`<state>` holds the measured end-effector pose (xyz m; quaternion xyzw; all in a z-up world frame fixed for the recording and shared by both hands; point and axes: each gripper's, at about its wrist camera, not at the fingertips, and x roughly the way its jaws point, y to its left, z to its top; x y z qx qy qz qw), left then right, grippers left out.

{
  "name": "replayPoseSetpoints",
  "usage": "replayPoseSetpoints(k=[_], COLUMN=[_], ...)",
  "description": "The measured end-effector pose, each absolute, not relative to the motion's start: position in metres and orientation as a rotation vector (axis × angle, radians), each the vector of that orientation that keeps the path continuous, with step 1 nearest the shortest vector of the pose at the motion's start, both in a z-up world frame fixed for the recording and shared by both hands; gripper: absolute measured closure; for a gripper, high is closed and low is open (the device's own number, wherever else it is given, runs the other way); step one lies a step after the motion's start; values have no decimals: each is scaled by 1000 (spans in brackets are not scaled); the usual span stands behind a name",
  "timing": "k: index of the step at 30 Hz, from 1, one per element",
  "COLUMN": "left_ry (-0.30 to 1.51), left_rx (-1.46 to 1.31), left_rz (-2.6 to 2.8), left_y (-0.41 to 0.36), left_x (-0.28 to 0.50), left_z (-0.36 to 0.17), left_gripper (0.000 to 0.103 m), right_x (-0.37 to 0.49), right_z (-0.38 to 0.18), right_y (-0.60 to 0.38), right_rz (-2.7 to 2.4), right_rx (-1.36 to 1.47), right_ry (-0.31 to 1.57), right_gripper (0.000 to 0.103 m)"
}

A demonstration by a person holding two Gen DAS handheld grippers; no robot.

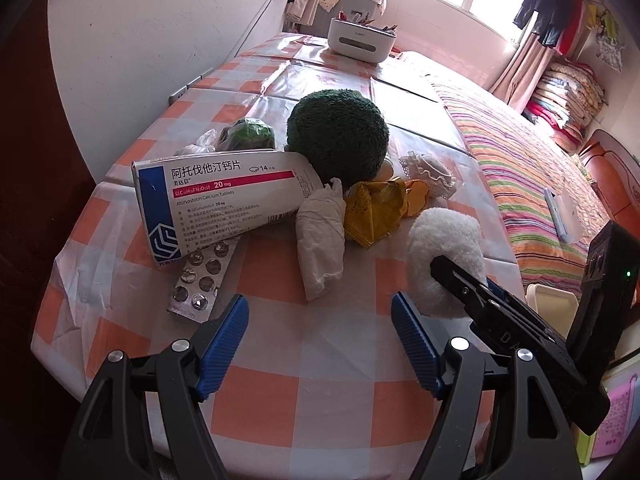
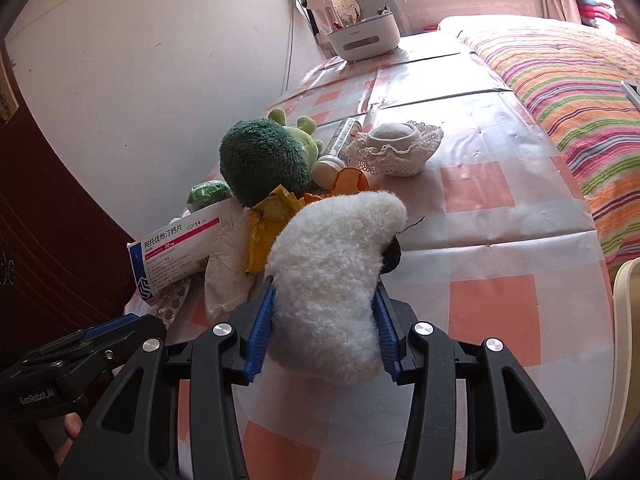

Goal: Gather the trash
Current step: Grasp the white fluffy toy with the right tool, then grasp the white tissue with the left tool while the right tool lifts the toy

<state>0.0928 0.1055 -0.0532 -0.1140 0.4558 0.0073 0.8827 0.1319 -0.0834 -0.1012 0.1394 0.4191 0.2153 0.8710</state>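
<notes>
A pile lies on the checked table [image 1: 280, 360]: a white medicine box [image 1: 216, 204], a foil blister pack [image 1: 200, 280], a crumpled white tissue [image 1: 320, 236], a yellow wrapper [image 1: 376, 208], a green crumpled bag [image 1: 248, 134] and a dark green plush toy [image 1: 340, 140]. My left gripper [image 1: 320, 340] is open and empty, just short of the tissue. My right gripper [image 2: 324, 320] is shut on a white fluffy plush toy [image 2: 332, 272], also seen in the left wrist view [image 1: 444, 256]. The box [image 2: 180, 248], wrapper [image 2: 272, 220] and green plush [image 2: 264, 160] lie beyond it.
A lace-trimmed pincushion [image 2: 396, 144] and a small bottle [image 2: 336, 152] lie behind the pile. A white organiser box [image 1: 360, 38] stands at the table's far end. A striped bed [image 1: 528, 176] runs along the right. A cream bin rim [image 1: 552, 304] sits by the table's right edge.
</notes>
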Motion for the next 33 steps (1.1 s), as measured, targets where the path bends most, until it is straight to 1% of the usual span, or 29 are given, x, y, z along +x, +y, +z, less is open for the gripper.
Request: replayPoseSetpoints(k=[11,22,24,27,29,30,32,33], left_ry=[991,1019,1012,1011,1026,1034,1044,1039], left_rx=[-160,-133,-131,-139,-156,-164,-174,-172], left_rz=[-5,31,52,55,49,48,51,56], left_y=[85,83,85,87,88,89,90,91], left_x=[125,154,155,159,162,163,164,164], left_z=[-71,-88,-90,-92,-96,-98,-100,-100], left_gripper=[32,32,33,43,54,57,68,70], right_x=[122,113,112,111,110,110,108,108], right_z=[-96,-86,-85,-85,-85,-85,-85,-85], right_y=[-117,-136,-140,-144,-146,-147,-149,-150], right_rz=[407,405,403,398,396,393,388,387], right_rx=[357,395,405,412,415,415,419,421], right_ry=[827,788,786,786,785,784,781,780], right_gripper=[59,58,57,57,56,56,55,55])
